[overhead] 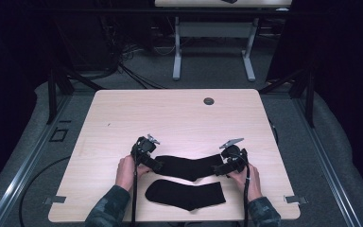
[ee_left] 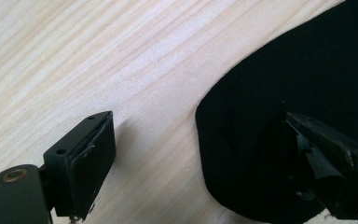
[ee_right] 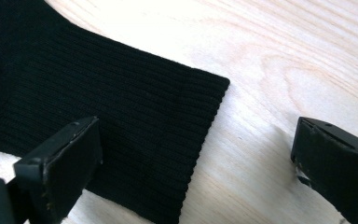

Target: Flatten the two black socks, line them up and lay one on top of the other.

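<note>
No readable text, labels, brands or numbers anywhere: none on the socks, none on the grippers, none on the table.

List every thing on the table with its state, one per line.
Far sock: flat, a gripper at each end, ungripped.
Near sock: flat, untouched.
Left gripper: open, jaws astride the sock's rounded end.
Right gripper: open, jaws astride the ribbed cuff.
Table: wooden.
</note>
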The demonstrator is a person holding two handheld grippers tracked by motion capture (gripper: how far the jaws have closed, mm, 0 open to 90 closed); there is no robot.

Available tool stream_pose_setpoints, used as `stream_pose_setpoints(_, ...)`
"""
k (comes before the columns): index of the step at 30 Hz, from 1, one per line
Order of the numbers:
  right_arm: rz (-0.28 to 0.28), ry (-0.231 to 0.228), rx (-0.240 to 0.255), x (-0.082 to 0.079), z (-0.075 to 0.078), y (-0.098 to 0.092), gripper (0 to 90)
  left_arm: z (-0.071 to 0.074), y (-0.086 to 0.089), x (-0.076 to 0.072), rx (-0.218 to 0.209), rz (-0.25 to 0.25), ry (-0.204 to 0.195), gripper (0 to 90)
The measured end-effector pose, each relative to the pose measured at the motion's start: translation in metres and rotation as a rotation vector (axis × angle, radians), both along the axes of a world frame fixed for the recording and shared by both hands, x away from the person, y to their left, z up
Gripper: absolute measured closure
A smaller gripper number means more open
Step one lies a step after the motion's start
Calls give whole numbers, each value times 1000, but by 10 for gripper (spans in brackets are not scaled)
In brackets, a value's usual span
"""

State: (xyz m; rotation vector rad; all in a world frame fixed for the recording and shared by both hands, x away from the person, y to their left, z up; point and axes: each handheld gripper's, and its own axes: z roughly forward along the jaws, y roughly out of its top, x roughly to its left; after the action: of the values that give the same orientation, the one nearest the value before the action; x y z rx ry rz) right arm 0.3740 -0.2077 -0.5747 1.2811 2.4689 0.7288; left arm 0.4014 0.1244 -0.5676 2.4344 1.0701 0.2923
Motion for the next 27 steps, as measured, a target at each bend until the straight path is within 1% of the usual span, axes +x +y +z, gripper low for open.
stream_pose_setpoints(2, -5, -5, 13, 0, -1, 2, 8, 0, 3, 0, 1, 2, 3, 111)
stream_pose_setpoints(4, -8, -3, 13, -1, -1, 3, 1, 0, 4, 0, -2, 3, 5, 112)
stream_pose_setpoints(5, 2, 1, -1, -1, -1, 2, 0, 0, 5, 0, -1, 3, 5, 111)
stream_pose_setpoints(7, -4, -3, 14, -2, -1, 4, 0, 0, 6, 0, -3, 7, 4, 111)
stream_pose_setpoints(9, 2, 0, 8, -1, -1, 4, 0, 0, 7, -1, -6, 9, 3, 112)
stream_pose_setpoints(10, -10, -11, 22, -2, -2, 5, 0, 0, 7, -1, -5, 9, 1, 112)
stream_pose_setpoints(11, 5, -8, 6, -2, -1, 4, 0, 0, 7, -2, -4, 9, -1, 113)
stream_pose_setpoints(12, -3, -10, 11, -3, -2, 4, 0, 0, 7, -3, -2, 9, -2, 113)
stream_pose_setpoints(13, 2, -4, 14, -3, -1, 4, 0, 0, 7, -4, -2, 9, -1, 113)
stream_pose_setpoints(14, 3, -10, 14, -4, -2, 4, 0, 0, 8, -4, -1, 10, -2, 113)
stream_pose_setpoints(15, -6, -16, 25, -6, -2, 4, 0, 0, 8, -5, -2, 10, 0, 113)
stream_pose_setpoints(16, 5, -14, 20, -6, -2, 3, 0, -1, 9, -6, -6, 11, -3, 113)
stream_pose_setpoints(17, 4, -14, 20, -7, -2, 3, 0, -1, 10, -7, -5, 8, -3, 113)
stream_pose_setpoints(18, -12, -27, 36, -8, -4, 4, 0, -1, 10, -8, -10, 10, -2, 113)
stream_pose_setpoints(19, -1, -23, 26, -7, -3, 4, 0, -1, 11, -8, -12, 12, -2, 113)
stream_pose_setpoints(23, 4, -22, 26, -8, -3, 3, 0, 0, 11, -9, -3, 9, 3, 113)
stream_pose_setpoints(24, -2, -26, 28, -8, -3, 4, 0, 0, 11, -9, -1, 9, 4, 113)
stream_pose_setpoints(27, 6, -17, 16, -10, -2, 3, 0, 0, 11, -10, 6, 7, 8, 113)
